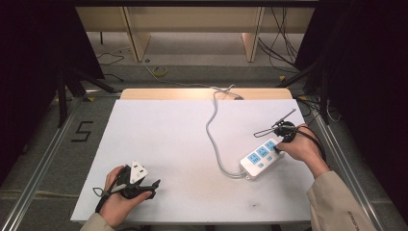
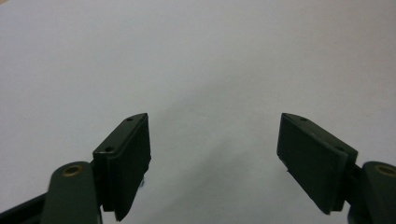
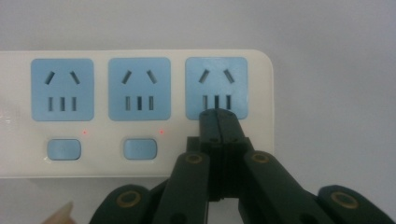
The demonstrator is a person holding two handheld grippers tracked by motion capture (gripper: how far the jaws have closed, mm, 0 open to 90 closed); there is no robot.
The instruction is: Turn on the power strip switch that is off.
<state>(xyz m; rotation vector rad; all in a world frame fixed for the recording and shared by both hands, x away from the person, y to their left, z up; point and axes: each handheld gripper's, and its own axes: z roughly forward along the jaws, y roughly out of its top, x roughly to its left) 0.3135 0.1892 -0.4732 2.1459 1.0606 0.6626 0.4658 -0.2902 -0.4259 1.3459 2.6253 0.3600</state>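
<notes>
A white table (image 1: pixel 159 144) with a bare wooden strip (image 1: pixel 168 94) along its far edge stands on a grey floor (image 1: pixel 192 72), and a metal rail (image 1: pixel 43 163) runs along the floor at its left. A black figure 5 (image 1: pixel 82 131) is marked on the floor left of the table, and a small yellow coil (image 1: pixel 160 71) lies beyond the far edge. Farther back stand two pale wooden legs (image 1: pixel 137 41), with loose black cables (image 1: pixel 281 43) hanging and trailing at the right and dark curtains (image 1: pixel 29 72) closing in both sides.
</notes>
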